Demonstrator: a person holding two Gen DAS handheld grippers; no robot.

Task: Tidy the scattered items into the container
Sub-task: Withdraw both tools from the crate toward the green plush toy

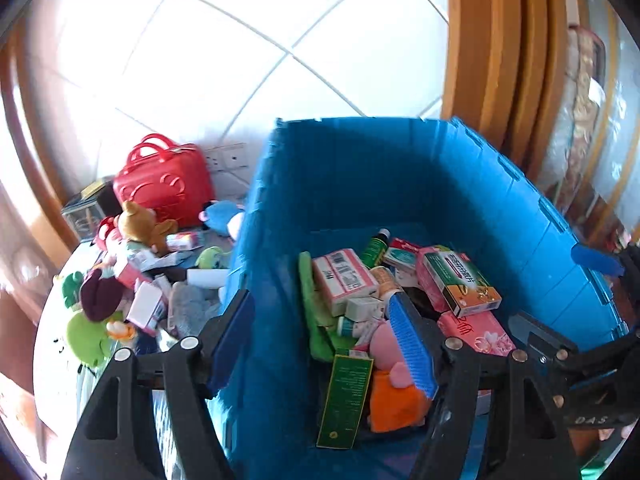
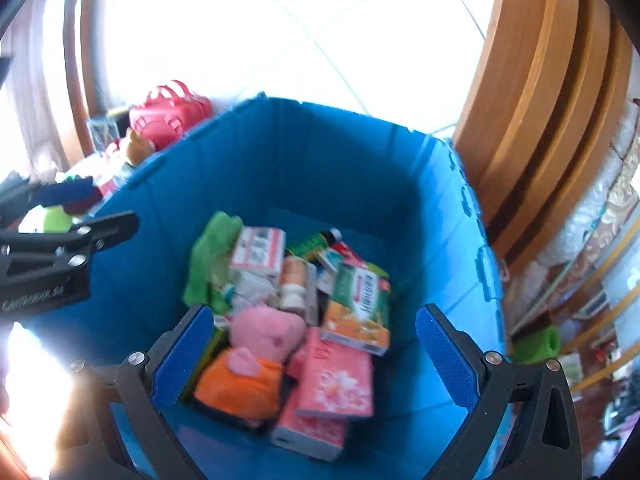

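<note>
We see both tools held above the blue container [image 2: 280,168], pointing down into it. Our left tool [image 1: 324,340] stands open with nothing between its blue pads; one finger hangs outside the container's left wall and the other over its contents. Our right tool [image 2: 316,360] is also open and empty, its fingers spread over the pile inside. In the container lie a pink plush pig in orange [image 2: 260,344], a pink tissue pack [image 2: 336,380], a green and orange box [image 2: 360,312], a green plush [image 2: 212,256] and several small cartons. Left of the container, still on the tabletop [image 1: 52,360], lie scattered items: a brown teddy [image 1: 140,224], a red case [image 1: 168,184], a green frog plush [image 1: 86,338] and small boxes.
</note>
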